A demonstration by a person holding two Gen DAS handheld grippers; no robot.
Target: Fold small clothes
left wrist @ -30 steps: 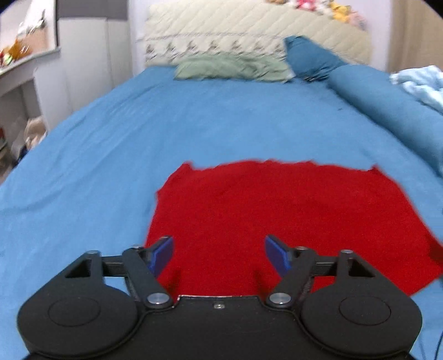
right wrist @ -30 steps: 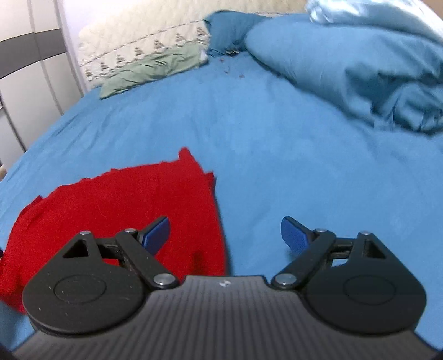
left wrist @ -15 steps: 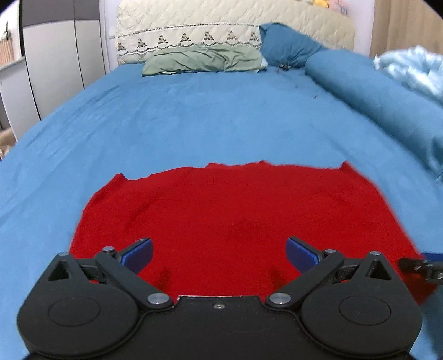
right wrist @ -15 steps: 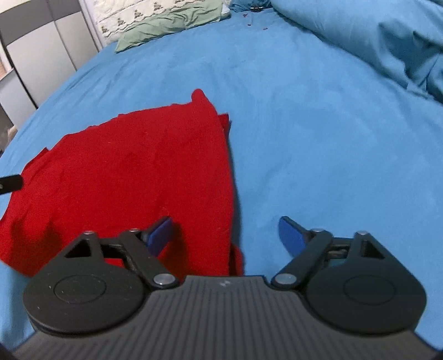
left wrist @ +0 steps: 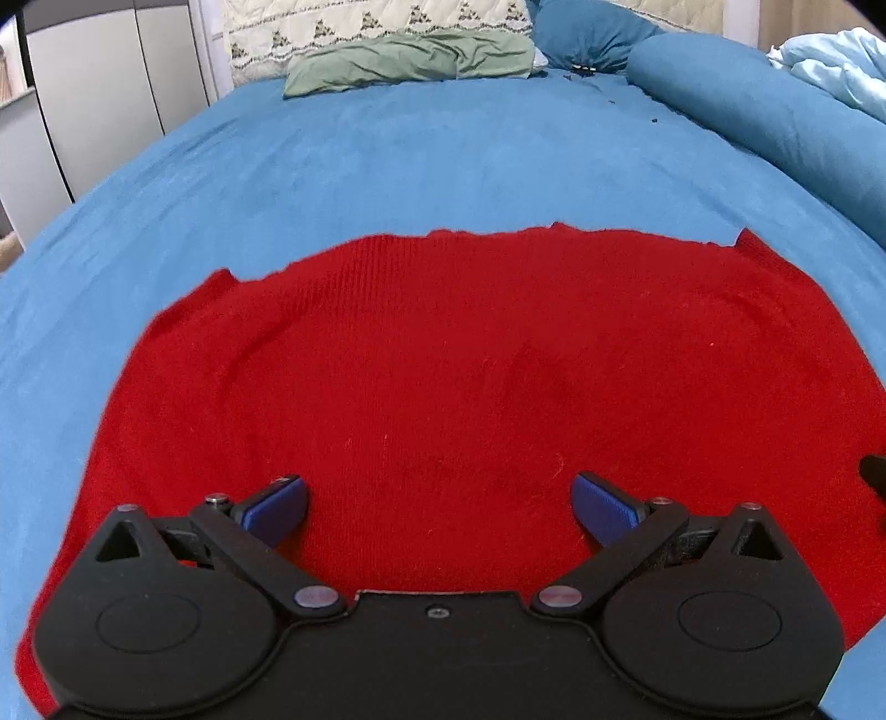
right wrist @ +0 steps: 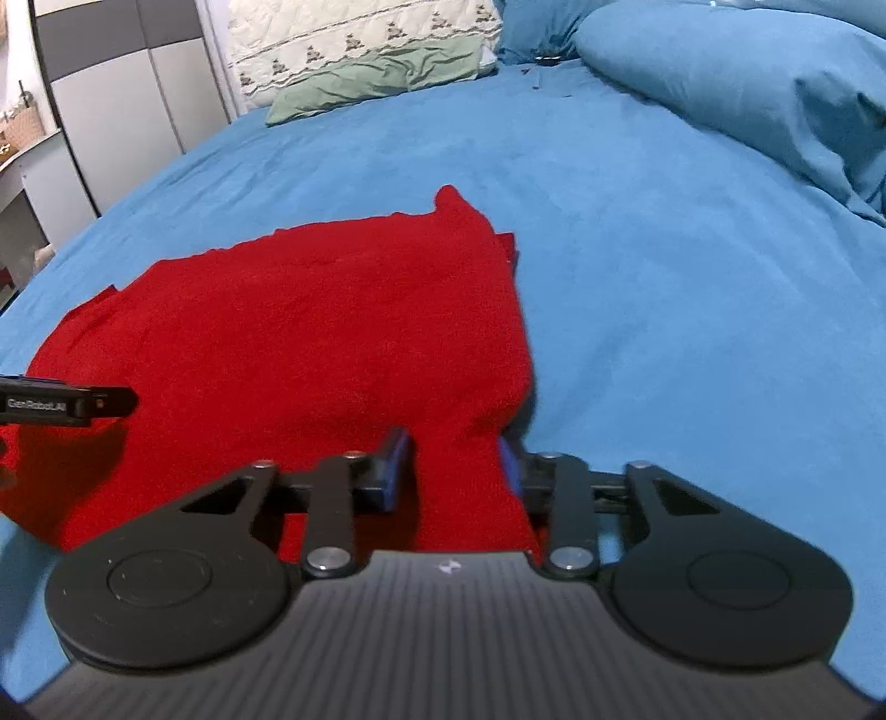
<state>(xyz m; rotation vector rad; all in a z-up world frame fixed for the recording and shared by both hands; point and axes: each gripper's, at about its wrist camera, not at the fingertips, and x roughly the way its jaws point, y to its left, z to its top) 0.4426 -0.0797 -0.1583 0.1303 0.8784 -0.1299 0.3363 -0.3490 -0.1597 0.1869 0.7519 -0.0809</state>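
- Red knit garment (right wrist: 310, 332) is what your right gripper (right wrist: 451, 465) has between its blue pads: the jaws have just been closing and now stand narrow around a raised fold at the cloth's near right corner, with the right pad (right wrist: 508, 462) against the fabric edge; whether both pads press yet, you cannot tell from the blur.
- Your left gripper (left wrist: 437, 507) has its jaws spread wide, having just finished opening, with the blue fingertips (left wrist: 277, 507) low over the garment's near edge and nothing pinched between them.
- From the right wrist view, the tip of your left gripper shows as a dark bar at the left edge over the red cloth.
- The garment lies spread flat on the blue bedsheet (left wrist: 443, 166), its far edge uneven and a corner peaking at the far right.
- Farther out, a green pillow (left wrist: 410, 58) rests against a quilted cream headboard (left wrist: 354, 22), and a rolled blue duvet (right wrist: 747, 94) runs along the right side.
- A grey wardrobe (right wrist: 127, 94) stands to the left.
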